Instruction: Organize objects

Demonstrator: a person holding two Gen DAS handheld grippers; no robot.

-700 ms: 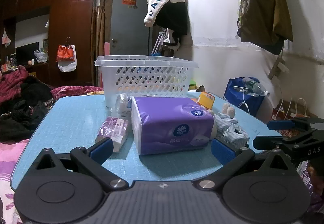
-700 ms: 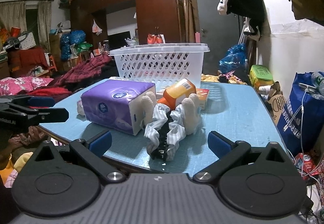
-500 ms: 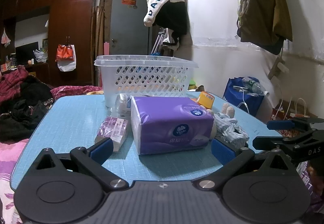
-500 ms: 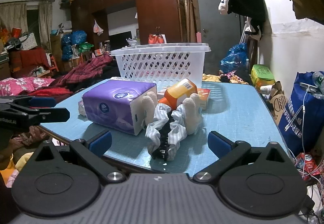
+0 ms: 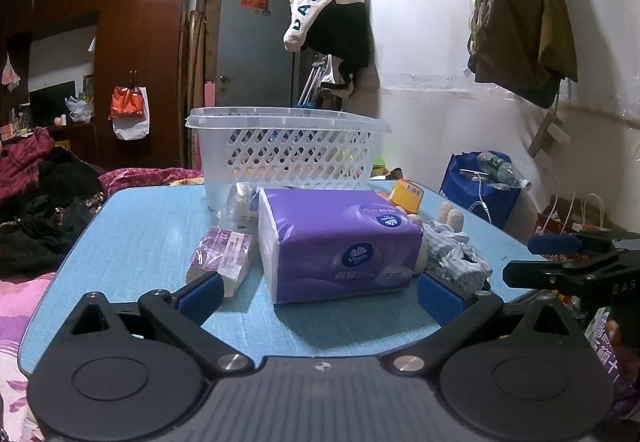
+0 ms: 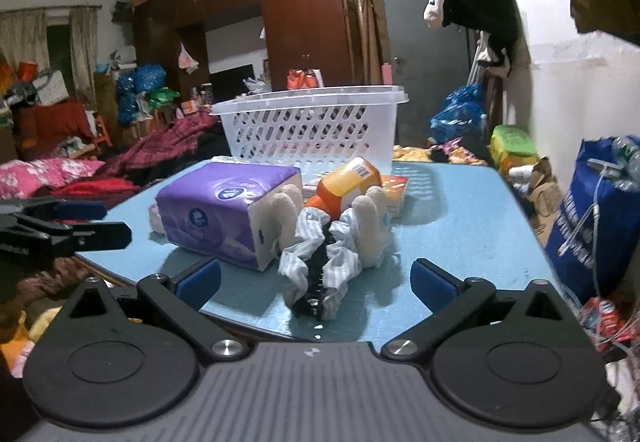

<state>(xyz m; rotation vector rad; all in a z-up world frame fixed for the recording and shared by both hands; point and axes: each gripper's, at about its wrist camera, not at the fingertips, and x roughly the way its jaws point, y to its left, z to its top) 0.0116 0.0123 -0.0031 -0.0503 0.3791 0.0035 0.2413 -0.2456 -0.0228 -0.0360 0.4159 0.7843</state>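
The purple tissue pack [image 5: 340, 242] lies on the counter [image 5: 152, 234] directly ahead of my left gripper [image 5: 318, 292], whose fingers are spread wide and empty. The striped cloth bundle [image 6: 324, 262] lies between the spread, empty fingers of my right gripper [image 6: 316, 278]. I judge this the approach step, nothing yet collected. The next move calls for advancing and closing on one item, then lifting it over the rim of the white basket [image 5: 288, 150] beyond. The near counter edge sits close under both grippers; open room lies to the fingers' outer sides
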